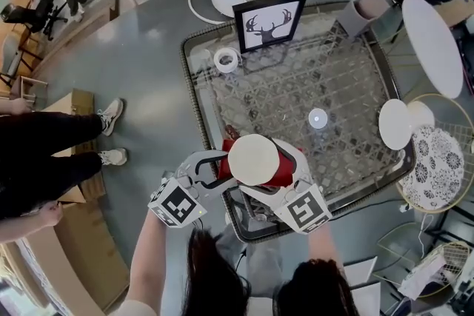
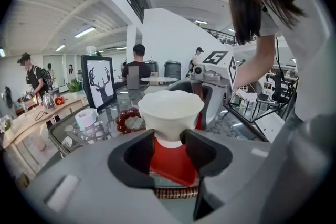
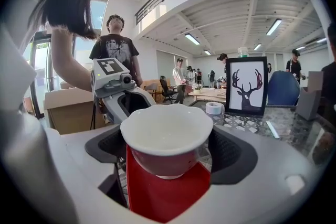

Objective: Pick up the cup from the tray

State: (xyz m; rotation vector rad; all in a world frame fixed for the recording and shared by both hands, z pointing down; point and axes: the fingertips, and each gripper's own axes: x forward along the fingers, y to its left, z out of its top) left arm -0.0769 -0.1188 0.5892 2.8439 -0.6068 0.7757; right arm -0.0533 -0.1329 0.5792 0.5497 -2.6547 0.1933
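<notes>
Left gripper point(image 2: 169, 136): jaws look pinched on the narrow foot of the cup point(image 1: 252, 159). Right gripper point(image 3: 168, 140): jaws wide, flanking the bowl, no sure contact. Cup sits between both, atop a red stand point(image 2: 173, 165); tray rim point(image 2: 176, 194) just under left jaws.

Risk: uneven squeeze from two sides tips it off the stand.

Cup: white, glossy, flared wavy rim, empty.

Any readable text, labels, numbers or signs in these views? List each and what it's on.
No readable text in any view.
Marker cubes: black-and-white square code patterns only, no words.
Frame: deer silhouette, no caption.
Cup: no print visible.
T-shirt: has a print, too blurred to read.
</notes>
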